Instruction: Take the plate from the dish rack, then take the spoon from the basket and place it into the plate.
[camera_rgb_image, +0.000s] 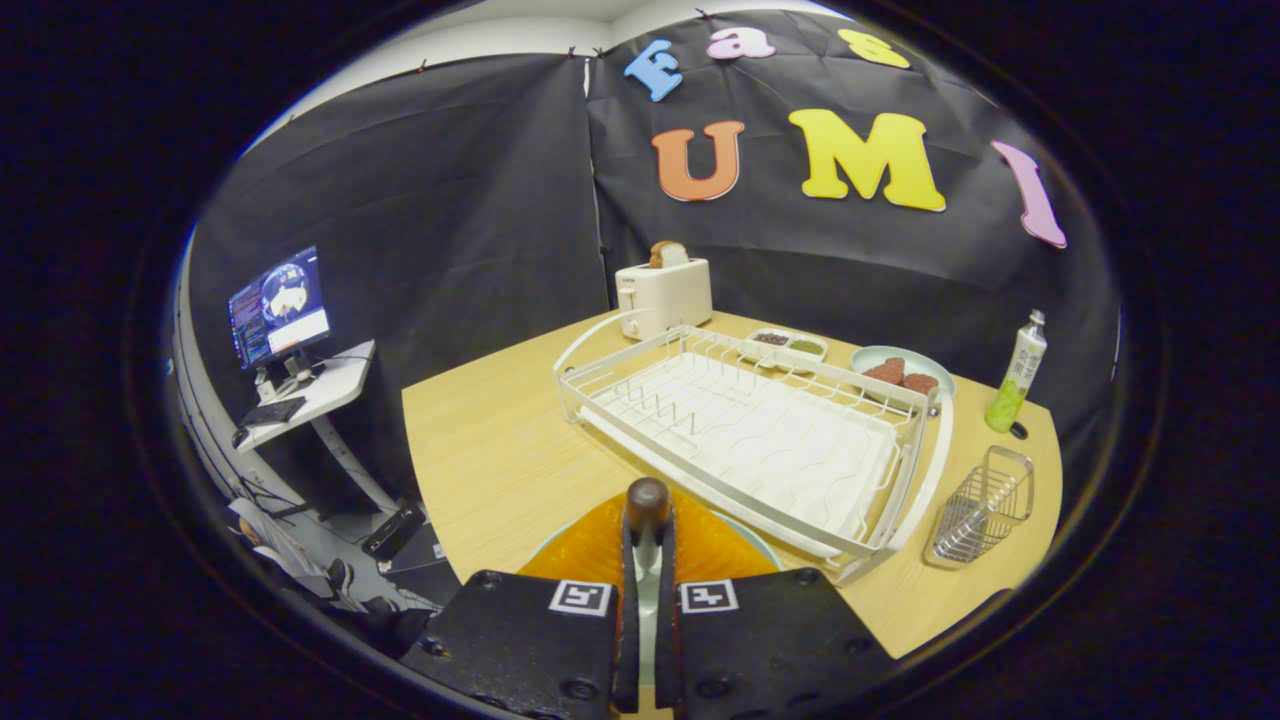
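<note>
with the white wire dish rack (740, 420) standing bare of any plate on the pale wooden table (480, 450), the first step looks finished: the orange, ridged round plate with a pale rim (590, 550) now lies flat on the table just in front of the rack, under the fingers. the gripper (647, 530) has its two black fingers drawn almost together, and a dark brown rounded spoon end (647, 500) rises between their tips, so both seem to press on the spoon, directly above the plate. the small silver wire basket (985, 505), beside the rack's right end, looks empty, which suggests the spoon has been taken out. what is left, by my reading, is lowering the spoon into the plate and letting go.
</note>
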